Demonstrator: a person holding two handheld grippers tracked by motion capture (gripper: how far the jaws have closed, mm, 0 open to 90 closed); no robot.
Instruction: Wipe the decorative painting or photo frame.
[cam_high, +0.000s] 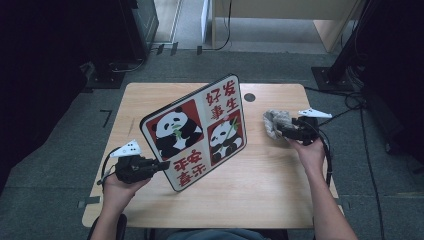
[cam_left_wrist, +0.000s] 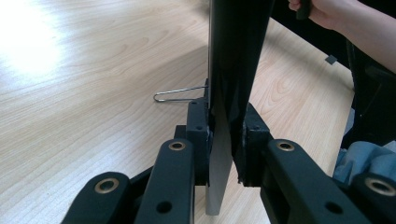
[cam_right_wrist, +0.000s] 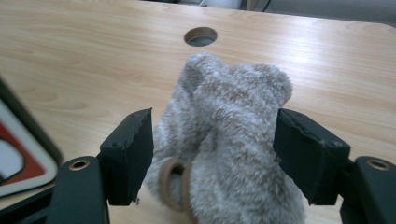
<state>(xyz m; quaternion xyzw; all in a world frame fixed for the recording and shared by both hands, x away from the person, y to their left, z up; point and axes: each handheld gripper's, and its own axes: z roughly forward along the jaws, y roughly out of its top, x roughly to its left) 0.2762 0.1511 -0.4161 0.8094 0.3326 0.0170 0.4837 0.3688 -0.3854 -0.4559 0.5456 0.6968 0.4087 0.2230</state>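
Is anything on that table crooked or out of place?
Yes: the panda board isn't lying flat. The left gripper pinches its lower edge and props it up, tilted. A thin wire loop sticks out near its base. The furry cloth just sits crumpled between the right gripper jaws.

From above, the wooden table (cam_high: 260, 200) is evenly lit while the floor and room around it sink into near-black at both sides. Along my left jaws, a white glare burns out the tabletop's upper-left corner (cam_left_wrist: 28, 42) — grain lost there — and the panda board's (cam_left_wrist: 233, 56) edge stands dark, almost silhouetted. Along my right jaws, the light is soft; the fuzzy grey cloth (cam_right_wrist: 233, 140) is slightly blurred, the board's corner (cam_right_wrist: 18, 154) more so.
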